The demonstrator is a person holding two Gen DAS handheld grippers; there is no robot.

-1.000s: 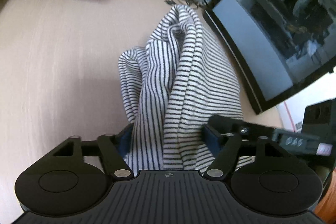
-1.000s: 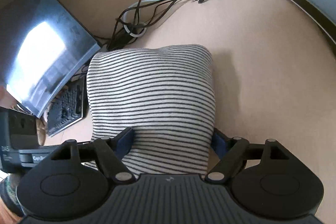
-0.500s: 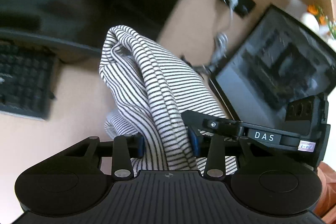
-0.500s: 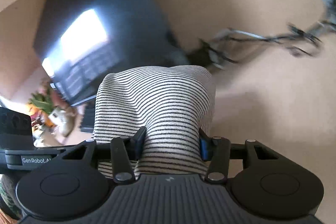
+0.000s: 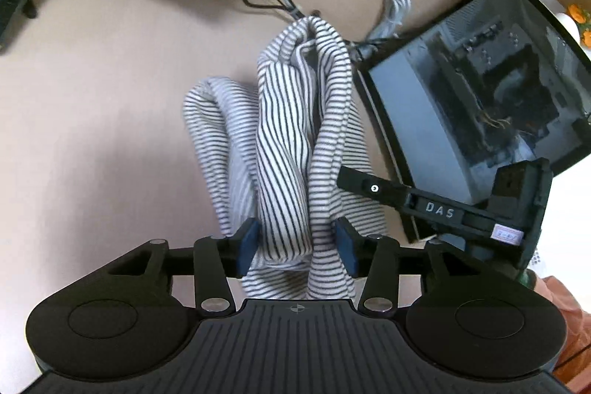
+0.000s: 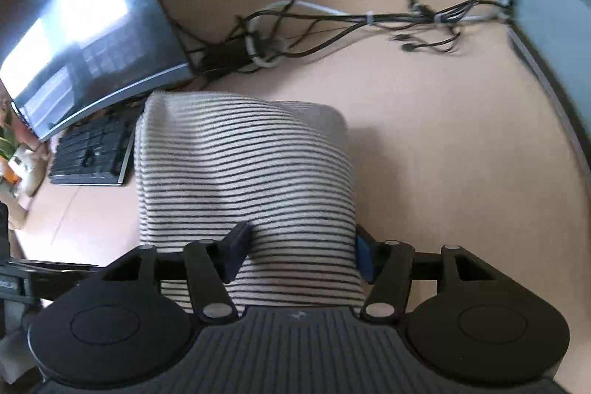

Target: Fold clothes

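Since the frames half a second back, both cameras have swung: in the left wrist view the dark monitor that filled the top has slid to the upper edge, and the beige tabletop [image 5: 92,120] again takes up most of the picture, while in the right wrist view the cable bundle [image 6: 354,21] has come back into sharp sight. Both claws have also widened compared with that moment.

The left claw [image 5: 297,246] has a bunched, hanging part of the striped garment [image 5: 291,150] between its blue pads [image 5: 246,246]; the cloth fills the gap and touches both pads, and the jaws are opening. The garment hangs in twisted folds in front of this claw, with a looser loop to its left. To the right stands a tilted dark screen [image 5: 480,98], and the other claw's black body lies just before it.

The right claw [image 6: 295,253] holds a broad, smooth fold of the same striped garment [image 6: 243,172], which drapes over and between the pads [image 6: 364,255]; these jaws too are opening, with the cloth pressed against both sides. Behind the cloth on the left lie a keyboard [image 6: 92,154] and a reflective monitor [image 6: 85,36], both on the tabletop [image 6: 443,143].
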